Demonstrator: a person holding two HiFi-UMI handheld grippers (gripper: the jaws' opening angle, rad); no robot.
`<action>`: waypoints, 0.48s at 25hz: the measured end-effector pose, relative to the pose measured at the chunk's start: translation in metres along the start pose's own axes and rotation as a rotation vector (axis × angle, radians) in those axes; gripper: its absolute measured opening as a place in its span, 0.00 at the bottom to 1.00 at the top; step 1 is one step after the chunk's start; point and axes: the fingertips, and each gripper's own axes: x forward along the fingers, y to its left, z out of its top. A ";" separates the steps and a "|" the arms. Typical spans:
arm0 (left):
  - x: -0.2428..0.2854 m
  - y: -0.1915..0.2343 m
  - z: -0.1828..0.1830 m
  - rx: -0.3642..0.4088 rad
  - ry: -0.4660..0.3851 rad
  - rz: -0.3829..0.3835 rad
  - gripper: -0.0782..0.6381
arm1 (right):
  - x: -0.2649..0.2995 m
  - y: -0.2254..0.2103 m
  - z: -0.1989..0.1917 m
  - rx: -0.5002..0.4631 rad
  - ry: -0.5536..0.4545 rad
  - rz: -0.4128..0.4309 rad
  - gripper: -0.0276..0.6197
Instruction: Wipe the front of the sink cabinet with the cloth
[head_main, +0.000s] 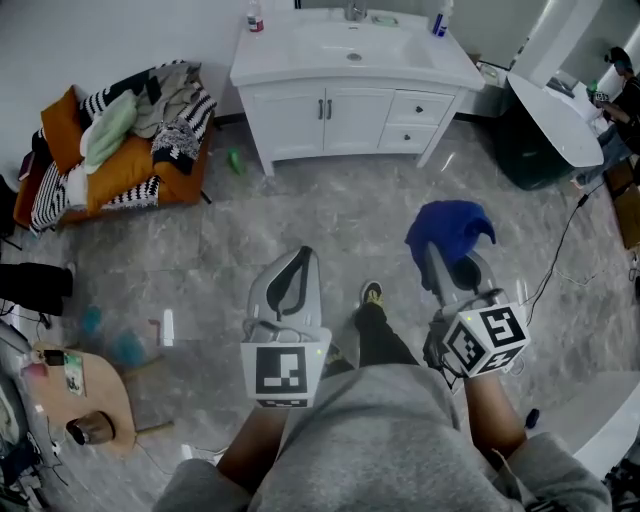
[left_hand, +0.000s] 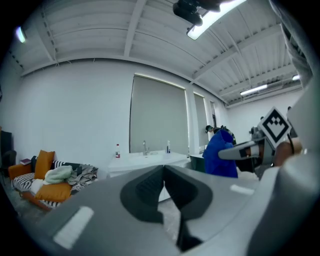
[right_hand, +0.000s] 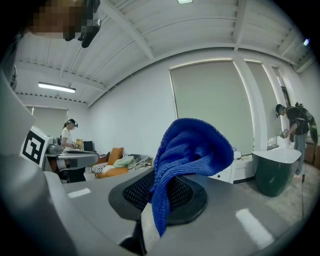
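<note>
The white sink cabinet (head_main: 345, 112) stands at the far wall, doors and drawers facing me, some way ahead of both grippers. My right gripper (head_main: 437, 258) is shut on a blue cloth (head_main: 450, 228), which bunches over its tips; in the right gripper view the cloth (right_hand: 186, 152) hangs between the pads. My left gripper (head_main: 300, 262) is shut with nothing in it, held level beside the right one. In the left gripper view the cabinet (left_hand: 145, 162) shows small beyond the closed pads, and the blue cloth (left_hand: 220, 156) is at the right.
An orange sofa piled with clothes (head_main: 120, 140) sits left of the cabinet. A green bottle (head_main: 235, 160) lies on the floor near the cabinet's left leg. A white basin on a dark stand (head_main: 545, 120) is at the right, a small wooden table (head_main: 85, 400) at my lower left.
</note>
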 end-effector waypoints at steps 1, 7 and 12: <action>0.000 0.000 -0.002 -0.002 0.000 -0.005 0.12 | 0.001 0.000 -0.001 0.003 -0.002 0.001 0.13; 0.010 0.003 -0.005 -0.003 0.007 -0.022 0.13 | 0.012 0.000 -0.005 -0.001 0.005 0.015 0.13; 0.028 0.011 -0.006 0.005 0.016 -0.008 0.12 | 0.034 -0.010 -0.008 0.001 0.014 0.035 0.13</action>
